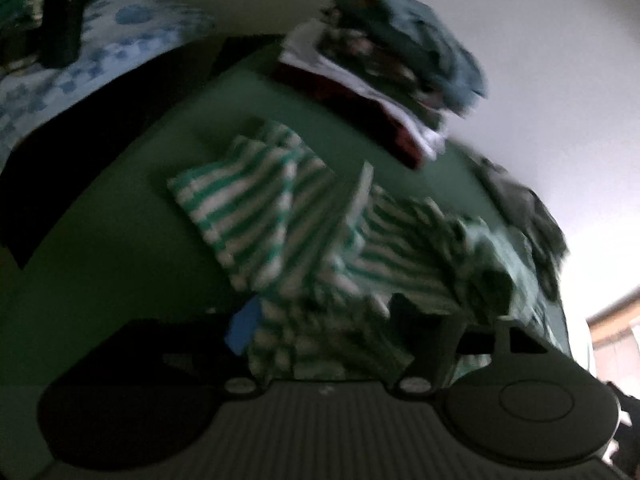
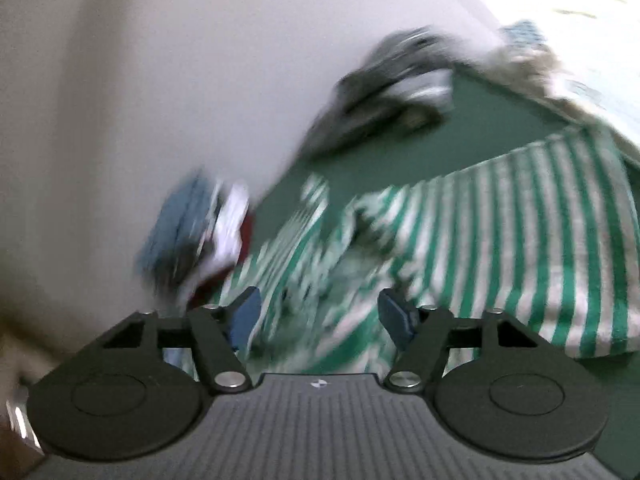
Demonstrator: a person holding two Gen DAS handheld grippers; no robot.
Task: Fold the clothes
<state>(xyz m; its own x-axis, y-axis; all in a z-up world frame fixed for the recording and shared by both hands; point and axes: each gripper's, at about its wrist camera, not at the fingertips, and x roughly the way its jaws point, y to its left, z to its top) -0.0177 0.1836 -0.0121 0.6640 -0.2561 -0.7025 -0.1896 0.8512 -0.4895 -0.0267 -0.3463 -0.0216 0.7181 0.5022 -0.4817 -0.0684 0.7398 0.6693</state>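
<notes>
A green-and-white striped garment [image 1: 256, 200] lies crumpled on the green table [image 1: 100, 240]. Its near part is bunched between the fingers of my left gripper [image 1: 340, 332], which stand wide apart and open, the blue left pad [image 1: 240, 328] clear of the cloth. In the right wrist view the same striped garment [image 2: 500, 240] spreads out to the right. My right gripper [image 2: 320, 312] hovers over its rumpled edge, open, with both blue pads [image 2: 246, 316] apart and nothing pinched between them.
A stack of folded clothes [image 1: 380, 80] [image 2: 200, 232] stands at the table's far side by the white wall. A dark loose pile [image 1: 524, 220] [image 2: 392, 80] lies farther along. Blue floral bedding [image 1: 100, 40] and a dark post [image 1: 64, 12] are beyond the table's left edge.
</notes>
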